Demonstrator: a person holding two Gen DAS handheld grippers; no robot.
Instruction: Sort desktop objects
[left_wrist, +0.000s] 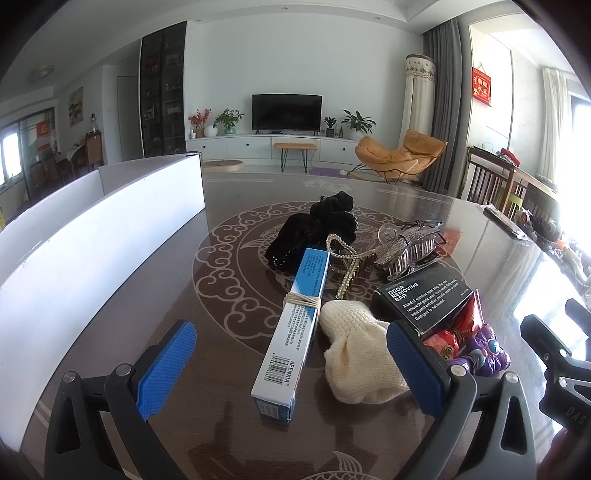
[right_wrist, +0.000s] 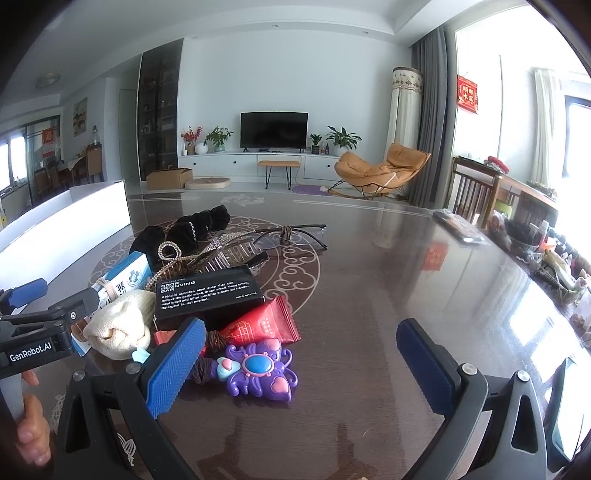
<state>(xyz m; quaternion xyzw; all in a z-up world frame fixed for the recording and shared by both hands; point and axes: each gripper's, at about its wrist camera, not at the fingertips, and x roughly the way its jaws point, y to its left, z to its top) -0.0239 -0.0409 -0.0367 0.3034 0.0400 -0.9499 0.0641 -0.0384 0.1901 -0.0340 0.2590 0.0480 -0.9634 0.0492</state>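
A heap of small things lies on the dark glossy table (left_wrist: 155, 295). In the left wrist view my left gripper (left_wrist: 291, 365) stands open above the near end of a blue and white box (left_wrist: 291, 332) bound with a rubber band, with a cream knitted pouch (left_wrist: 354, 354) beside it. Behind lie a black "Odor Removing Bar" box (left_wrist: 424, 299), a black velvet hair piece (left_wrist: 321, 229) and a rhinestone hair claw (left_wrist: 410, 247). My right gripper (right_wrist: 303, 365) is open, empty, with a purple butterfly toy (right_wrist: 258, 369) and a red sachet (right_wrist: 262, 325) just ahead of its left finger.
A white divided box (left_wrist: 85, 251) stands along the table's left side. Folded glasses (right_wrist: 291, 234) lie beyond the heap. The table's right edge holds a remote (right_wrist: 458, 225) and assorted clutter (right_wrist: 546, 258). A hand holds the left gripper's handle (right_wrist: 33, 347).
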